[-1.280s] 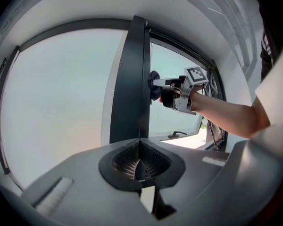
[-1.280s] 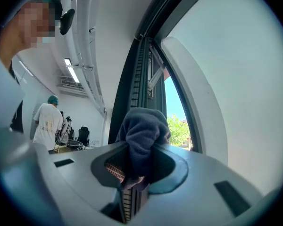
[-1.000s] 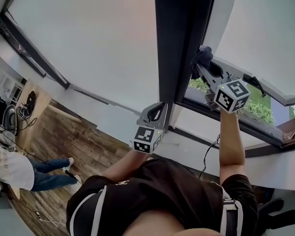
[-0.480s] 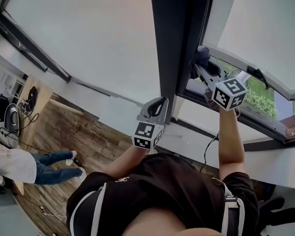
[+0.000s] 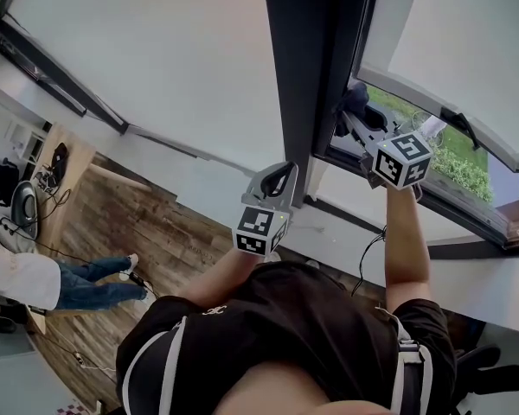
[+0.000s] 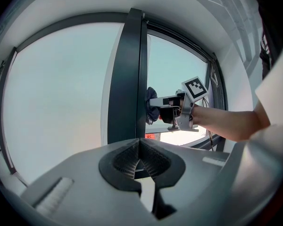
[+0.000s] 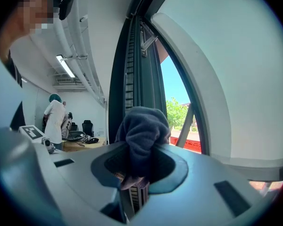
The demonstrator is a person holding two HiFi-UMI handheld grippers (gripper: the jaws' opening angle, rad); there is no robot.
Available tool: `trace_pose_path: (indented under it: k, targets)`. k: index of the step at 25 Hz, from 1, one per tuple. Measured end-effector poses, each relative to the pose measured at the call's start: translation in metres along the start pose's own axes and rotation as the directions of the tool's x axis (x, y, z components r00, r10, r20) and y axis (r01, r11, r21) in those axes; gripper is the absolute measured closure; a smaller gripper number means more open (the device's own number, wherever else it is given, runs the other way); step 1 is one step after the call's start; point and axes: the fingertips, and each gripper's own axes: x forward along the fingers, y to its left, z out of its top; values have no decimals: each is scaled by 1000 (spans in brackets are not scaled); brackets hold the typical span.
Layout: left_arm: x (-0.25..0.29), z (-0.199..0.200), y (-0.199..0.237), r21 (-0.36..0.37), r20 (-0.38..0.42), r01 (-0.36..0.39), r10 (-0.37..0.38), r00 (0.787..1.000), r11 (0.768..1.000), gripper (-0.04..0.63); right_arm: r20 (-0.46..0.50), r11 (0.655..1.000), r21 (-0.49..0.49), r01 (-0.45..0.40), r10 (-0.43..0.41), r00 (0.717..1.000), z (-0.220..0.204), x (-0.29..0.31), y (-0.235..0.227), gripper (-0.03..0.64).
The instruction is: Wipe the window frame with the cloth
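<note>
Dark blue-grey fleece cloth [image 7: 144, 135], centre of right gripper view. Anthracite metal window frame [image 5: 307, 76], upper centre of head view. Light grey plastic left gripper [image 6: 140, 147] and light grey plastic right gripper [image 7: 140, 173]: black ribbed fingers [image 6: 125, 160]. White marker cube [image 5: 258, 230]: black square pattern. Brown wood-plank floor [image 5: 130, 232], left. Black short-sleeved shirt [image 5: 268, 335], white stripes, bottom. Blue jeans [image 5: 86, 284] on bystander, lower left. Green shrubs [image 5: 458, 167], right.

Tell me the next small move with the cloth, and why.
Probably slide the right gripper along the window frame: its jaws are shut on the cloth, which sits against the frame's edge, and the frame runs on well past it.
</note>
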Motion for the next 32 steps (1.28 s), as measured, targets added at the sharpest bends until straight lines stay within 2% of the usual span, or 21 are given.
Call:
trace_pose_path:
  k: [7, 13, 22, 28, 32]
  targets:
    - [2, -3, -2, 0, -12, -1, 1, 1000, 1000, 586, -63, 1000, -14, -8, 7, 998, -24, 3, -1, 523]
    - [1, -6, -5, 9, -17, 6, -6, 1000, 1000, 586, -157, 996, -88, 25, -39, 987, -55, 6, 0, 523]
    - [-3, -8, -8, 19, -23, 12, -11, 1000, 1000, 586, -265, 999, -34, 37, -44, 963, -100, 11, 0, 523]
    - [-8, -8, -7, 22, -23, 3, -2, 1000, 1000, 586, -337, 998, -30, 51, -58, 940, -118, 10, -2, 522]
    - [-10, -9, -4, 20, -24, -3, 4, 1000, 1000, 586, -408, 996, -69, 60, -83, 909, -134, 12, -2, 522]
